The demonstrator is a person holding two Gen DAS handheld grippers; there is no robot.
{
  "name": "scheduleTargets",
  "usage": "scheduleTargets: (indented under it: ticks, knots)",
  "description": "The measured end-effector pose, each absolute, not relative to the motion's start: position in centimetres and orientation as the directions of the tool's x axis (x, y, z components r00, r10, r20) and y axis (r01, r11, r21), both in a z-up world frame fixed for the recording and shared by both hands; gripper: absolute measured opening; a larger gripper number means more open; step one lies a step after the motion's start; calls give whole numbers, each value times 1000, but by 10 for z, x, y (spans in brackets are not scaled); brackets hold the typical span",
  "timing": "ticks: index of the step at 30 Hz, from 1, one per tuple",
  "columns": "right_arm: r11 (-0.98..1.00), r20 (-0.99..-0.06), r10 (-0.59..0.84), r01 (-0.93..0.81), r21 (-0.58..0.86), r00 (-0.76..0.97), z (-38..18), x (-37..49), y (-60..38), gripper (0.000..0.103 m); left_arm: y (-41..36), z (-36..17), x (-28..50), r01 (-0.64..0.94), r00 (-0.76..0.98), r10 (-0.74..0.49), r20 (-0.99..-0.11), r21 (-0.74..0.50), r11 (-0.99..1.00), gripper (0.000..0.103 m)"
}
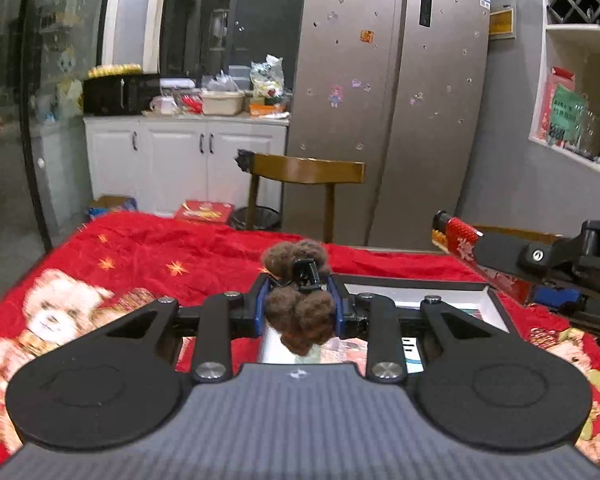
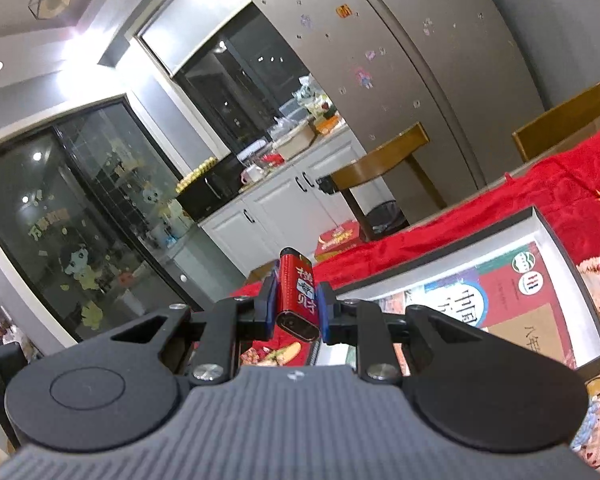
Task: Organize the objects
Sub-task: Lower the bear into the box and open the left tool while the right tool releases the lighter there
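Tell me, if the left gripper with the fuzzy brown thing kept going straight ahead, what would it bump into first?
Probably the red blanket on the table, since the left gripper tilts slightly downward. If it cleared that, the wooden chair comes next. Depth is hard to judge.

brown fuzzy hair clip [image 1: 300,308], red lighter [image 2: 298,294]

A box [image 1: 496,304] lies on the blanket [image 1: 140,248], chair [image 1: 304,172] behind.

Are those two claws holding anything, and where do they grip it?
The left gripper pinches a brown fuzzy clip at its middle; the right gripper clamps a red lighter by its sides.
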State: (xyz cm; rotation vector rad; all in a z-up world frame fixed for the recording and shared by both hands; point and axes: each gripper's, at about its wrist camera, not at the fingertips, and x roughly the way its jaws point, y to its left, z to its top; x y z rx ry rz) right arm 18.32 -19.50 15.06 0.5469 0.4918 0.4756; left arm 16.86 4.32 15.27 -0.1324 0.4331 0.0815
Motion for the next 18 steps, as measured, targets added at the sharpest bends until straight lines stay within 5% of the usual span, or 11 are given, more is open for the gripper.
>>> scheduleTargets:
  ticks: [4, 7, 15, 18]
  knots:
    - [782, -329, 517, -280, 556, 791, 139, 189, -196, 23, 38, 133, 186, -94, 901, 62, -429, -52, 994, 35]
    - [802, -360, 493, -254, 540, 792, 129, 199, -195, 14, 33, 120, 197, -44, 891, 19, -454, -45, 998, 35]
    - [821, -525, 482, -154, 549, 701, 72, 235, -184, 13, 38, 86, 223, -32, 829, -6, -559, -58, 998, 35]
    - [812, -517, 482, -138, 567, 707, 62, 236, -188, 13, 39, 71, 230, -29, 810, -8, -586, -54, 998, 35]
